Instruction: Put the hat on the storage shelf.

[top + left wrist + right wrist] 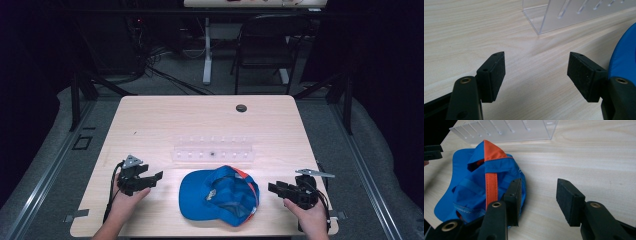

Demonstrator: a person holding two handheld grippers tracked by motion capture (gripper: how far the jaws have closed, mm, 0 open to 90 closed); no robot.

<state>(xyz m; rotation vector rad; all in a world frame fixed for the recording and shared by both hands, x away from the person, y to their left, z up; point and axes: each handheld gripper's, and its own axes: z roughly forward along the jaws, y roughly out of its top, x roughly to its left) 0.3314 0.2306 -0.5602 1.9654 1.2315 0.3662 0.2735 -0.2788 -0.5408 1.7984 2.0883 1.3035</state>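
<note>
Blue fabric baseball cap [220, 195] with orange trim lies upturned near the desk's [150, 125] front edge between the left gripper [150, 179] and right gripper [274, 189], both open and empty; soft, light, probably best pinched at its stiffer brim.

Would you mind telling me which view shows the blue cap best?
The high view: the whole cap lies upside down between both grippers. The right gripper view shows its orange strap close up; the left gripper view catches just a blue edge.

Pale wood table [150, 120], dark room, grey floor [60, 125], folding chair [265, 45] behind, white desk leg [207, 50].
</note>
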